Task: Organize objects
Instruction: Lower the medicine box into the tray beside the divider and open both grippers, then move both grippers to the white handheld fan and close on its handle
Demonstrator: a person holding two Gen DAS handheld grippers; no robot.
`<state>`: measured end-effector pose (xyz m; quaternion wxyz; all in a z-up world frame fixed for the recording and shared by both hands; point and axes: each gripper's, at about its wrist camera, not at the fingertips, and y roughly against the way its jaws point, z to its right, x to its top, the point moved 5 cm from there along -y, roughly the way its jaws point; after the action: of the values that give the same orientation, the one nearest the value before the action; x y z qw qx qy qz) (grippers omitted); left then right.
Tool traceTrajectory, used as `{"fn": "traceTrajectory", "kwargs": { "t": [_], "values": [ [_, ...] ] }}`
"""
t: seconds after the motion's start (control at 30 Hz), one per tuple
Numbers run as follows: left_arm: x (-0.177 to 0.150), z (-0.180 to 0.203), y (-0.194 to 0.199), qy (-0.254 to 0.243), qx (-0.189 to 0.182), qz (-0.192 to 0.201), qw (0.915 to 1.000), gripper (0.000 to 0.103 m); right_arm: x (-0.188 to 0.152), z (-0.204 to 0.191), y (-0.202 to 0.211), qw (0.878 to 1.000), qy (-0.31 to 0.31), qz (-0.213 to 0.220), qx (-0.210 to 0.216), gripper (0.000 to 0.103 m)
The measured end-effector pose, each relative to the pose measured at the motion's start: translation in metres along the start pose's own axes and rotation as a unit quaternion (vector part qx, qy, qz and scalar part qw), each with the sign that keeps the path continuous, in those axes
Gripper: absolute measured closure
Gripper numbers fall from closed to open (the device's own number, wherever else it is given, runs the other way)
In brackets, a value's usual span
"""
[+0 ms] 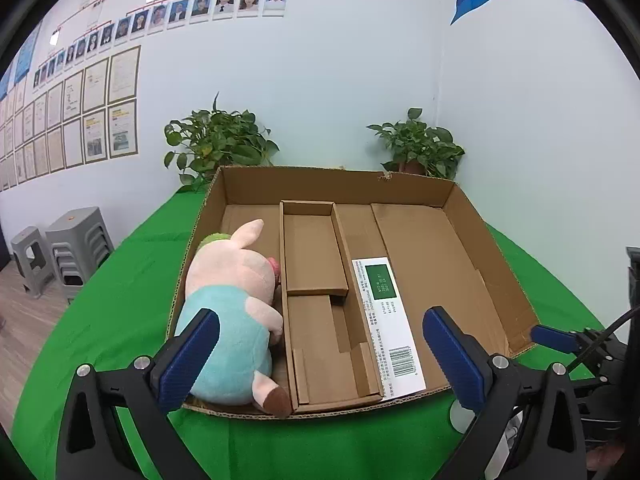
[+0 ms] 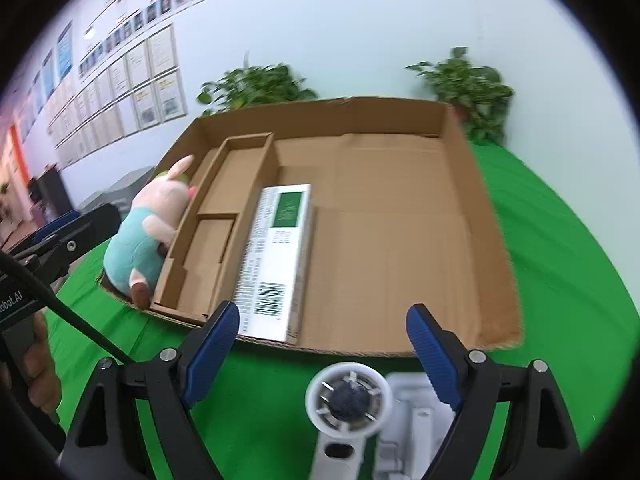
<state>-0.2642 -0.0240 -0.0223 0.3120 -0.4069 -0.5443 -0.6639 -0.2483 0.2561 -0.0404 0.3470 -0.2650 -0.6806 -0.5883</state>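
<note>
You have the plush pig (image 1: 236, 312) and white carton (image 1: 386, 320) boxed (image 1: 496, 264); the white device (image 2: 352, 420) waits under your right fingers (image 2: 430, 348), both pairs wide open, empty.

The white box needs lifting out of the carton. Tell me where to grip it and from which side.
Grip the white box across its narrow width near the barcode end, coming from above. It lies flat and long; its left side sits against the cardboard divider, so finger room there looks tight. The right gripper is open and nearest.
</note>
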Motion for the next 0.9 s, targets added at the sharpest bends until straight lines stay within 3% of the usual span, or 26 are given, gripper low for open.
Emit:
{"fn": "traceTrajectory", "kwargs": {
  "t": [0.3, 0.4, 0.43, 0.47, 0.5, 0.53, 0.57, 0.7, 0.73, 0.77, 0.8, 0.83, 0.87, 0.9],
  "values": [
    [0.008, 0.025, 0.036, -0.016, 0.011, 0.033, 0.9993, 0.001, 0.004, 0.015, 0.035, 0.998, 0.005, 0.045, -0.038, 0.019],
    [0.006, 0.029, 0.045, -0.016, 0.015, 0.032, 0.9992, 0.005, 0.004, 0.019, 0.042, 0.998, 0.009, 0.055, -0.040, 0.028],
    [0.006, 0.030, 0.047, -0.015, 0.013, 0.033, 0.9993, 0.017, 0.004, 0.019, 0.043, 0.998, 0.010, 0.056, -0.040, 0.044],
    [0.006, 0.031, 0.048, -0.012, 0.010, 0.031, 0.9994, 0.038, 0.004, 0.020, 0.044, 0.998, 0.010, 0.057, -0.041, 0.065],
    [0.005, 0.033, 0.048, -0.010, -0.002, 0.025, 0.9996, 0.054, 0.004, 0.021, 0.044, 0.997, 0.010, 0.058, -0.041, 0.078],
    [0.005, 0.035, 0.046, -0.011, -0.021, 0.019, 0.9996, 0.097, 0.004, 0.021, 0.045, 0.997, 0.013, 0.062, -0.046, 0.097],
    [0.004, 0.036, 0.045, -0.011, -0.024, 0.013, 0.9996, 0.103, 0.005, 0.022, 0.045, 0.997, 0.015, 0.066, -0.048, 0.097],
    [0.004, 0.040, 0.051, -0.021, -0.004, 0.025, 0.9995, 0.102, 0.007, 0.023, 0.052, 0.996, 0.014, 0.080, -0.025, 0.098],
    [0.005, 0.039, 0.053, -0.016, 0.004, 0.026, 0.9995, 0.090, 0.008, 0.023, 0.056, 0.996, 0.011, 0.088, -0.018, 0.098],
    [0.005, 0.037, 0.054, -0.009, 0.008, 0.025, 0.9996, 0.060, 0.009, 0.023, 0.060, 0.995, 0.008, 0.094, -0.013, 0.087],
    [0.005, 0.034, 0.053, -0.004, 0.006, 0.026, 0.9996, 0.040, 0.010, 0.023, 0.062, 0.995, 0.009, 0.099, -0.013, 0.071],
    [0.005, 0.030, 0.055, 0.005, 0.007, 0.032, 0.9995, 0.007, 0.010, 0.023, 0.062, 0.995, 0.012, 0.102, -0.018, 0.024],
    [0.004, 0.026, 0.058, 0.015, 0.011, 0.043, 0.9989, 0.003, 0.010, 0.023, 0.064, 0.994, 0.012, 0.109, -0.019, 0.000],
    [0.004, 0.024, 0.061, 0.018, 0.013, 0.049, 0.9986, 0.003, 0.009, 0.022, 0.068, 0.992, 0.012, 0.125, -0.016, 0.000]
  ]
}}
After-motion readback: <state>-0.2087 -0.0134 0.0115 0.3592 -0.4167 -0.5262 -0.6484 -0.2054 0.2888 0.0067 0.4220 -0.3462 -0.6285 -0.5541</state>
